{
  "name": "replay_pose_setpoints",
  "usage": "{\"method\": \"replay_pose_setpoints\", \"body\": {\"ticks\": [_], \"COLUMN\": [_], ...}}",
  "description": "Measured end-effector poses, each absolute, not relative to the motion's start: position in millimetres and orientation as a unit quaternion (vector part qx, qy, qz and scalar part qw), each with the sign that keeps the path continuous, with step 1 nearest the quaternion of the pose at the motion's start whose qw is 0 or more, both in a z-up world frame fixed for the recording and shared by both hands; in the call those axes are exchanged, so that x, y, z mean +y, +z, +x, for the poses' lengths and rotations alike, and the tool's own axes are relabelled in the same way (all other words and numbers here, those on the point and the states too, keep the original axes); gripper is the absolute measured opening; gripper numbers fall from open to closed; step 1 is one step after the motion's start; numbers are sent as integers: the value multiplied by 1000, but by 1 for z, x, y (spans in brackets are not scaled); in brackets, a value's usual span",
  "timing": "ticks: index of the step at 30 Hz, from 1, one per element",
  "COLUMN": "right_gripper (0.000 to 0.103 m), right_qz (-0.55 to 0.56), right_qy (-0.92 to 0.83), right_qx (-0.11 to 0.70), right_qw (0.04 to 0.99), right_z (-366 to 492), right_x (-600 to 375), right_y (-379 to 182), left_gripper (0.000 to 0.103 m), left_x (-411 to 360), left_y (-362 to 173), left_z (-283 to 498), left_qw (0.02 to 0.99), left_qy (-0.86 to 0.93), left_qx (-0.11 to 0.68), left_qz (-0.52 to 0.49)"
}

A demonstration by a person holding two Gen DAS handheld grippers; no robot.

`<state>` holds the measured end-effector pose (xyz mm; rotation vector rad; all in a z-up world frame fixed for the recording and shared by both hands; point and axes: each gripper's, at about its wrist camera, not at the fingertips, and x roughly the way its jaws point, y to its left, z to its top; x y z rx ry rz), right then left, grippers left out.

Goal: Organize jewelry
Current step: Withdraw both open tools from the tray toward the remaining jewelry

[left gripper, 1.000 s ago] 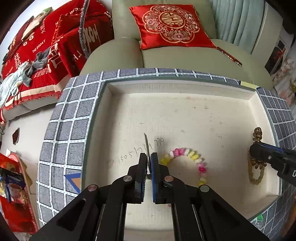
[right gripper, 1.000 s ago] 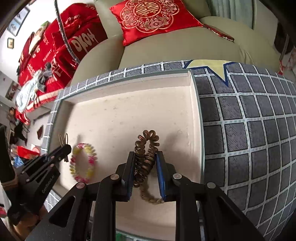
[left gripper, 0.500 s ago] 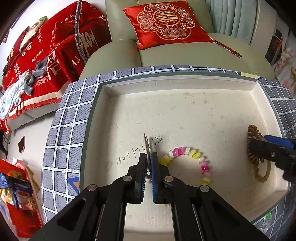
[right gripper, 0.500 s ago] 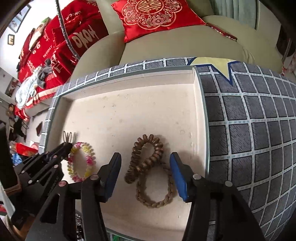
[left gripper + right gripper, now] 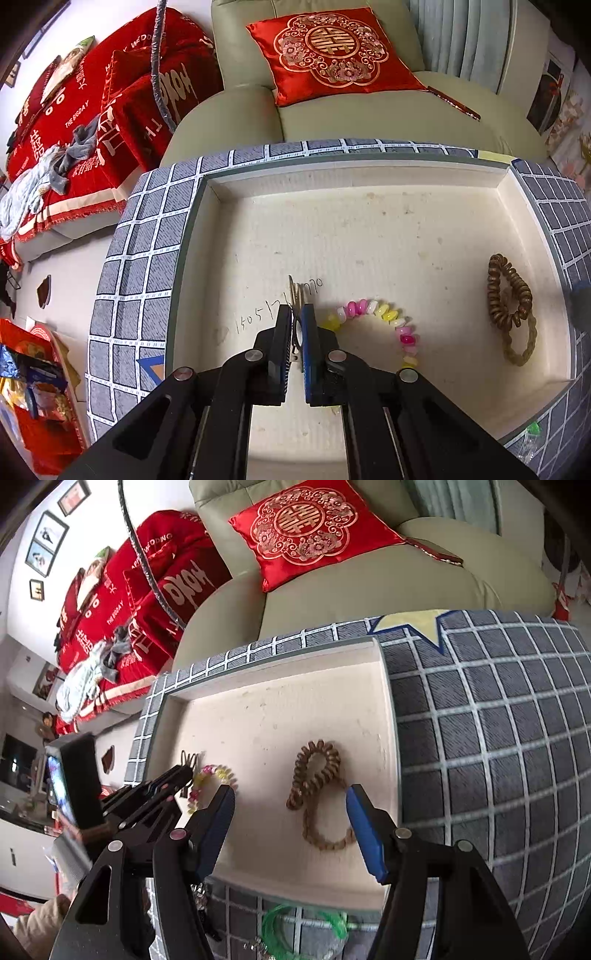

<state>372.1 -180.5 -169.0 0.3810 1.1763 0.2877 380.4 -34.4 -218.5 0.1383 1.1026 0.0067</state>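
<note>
A cream tray lies on a grey checked cloth. My left gripper is shut on a thin metal hairpin, tip down over the tray floor, next to a pastel bead bracelet. From the right wrist, the left gripper, the hairpin and the pastel bracelet show at the tray's left. A brown bead string, partly coiled, rests on the tray floor near the right wall. My right gripper hovers above it with jaws opening wide, not touching it. The string lies free.
The grey checked cloth covers the table around the tray. A green bangle and small trinkets lie on it by the tray's near edge. A pale green armchair with a red cushion stands behind. Snack packets sit at left.
The right gripper's jaws opened and let go of the brown bead string, which now lies in the tray. That gripper lifted and drew back. The left gripper kept still on the hairpin.
</note>
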Motion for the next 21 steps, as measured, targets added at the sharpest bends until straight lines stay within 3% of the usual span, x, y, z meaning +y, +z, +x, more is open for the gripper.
{"method": "replay_pose_setpoints", "body": {"ticks": [4,5,6,13,14,21], "right_gripper": [67,67,68,76,83,87], "right_qz": [194,199,202,205,206,212], "right_qy": [129,127,126,120,119,113], "right_qx": [550,550,550,548,547,511], "right_qw": [802,801,800,802,803,825], "right_z": [359,356,354,334,331,301], "right_x": [-188,-190,-191,-193,-193,-196], "right_y": [-167,-167,-167,-164,-163,-152], "left_gripper": [20,38,100,103,103,103], "left_x": [-33,-34,-33,-33,-33,-24], "left_y": [-215,-215,-214,-202,-199,-181], "left_z": [379,379,379,374,372,336], "left_qw": [852,852,851,862,864,868], "left_qy": [1,0,1,15,13,7], "left_qx": [521,521,522,503,500,491], "left_qz": [59,57,56,62,62,69]}}
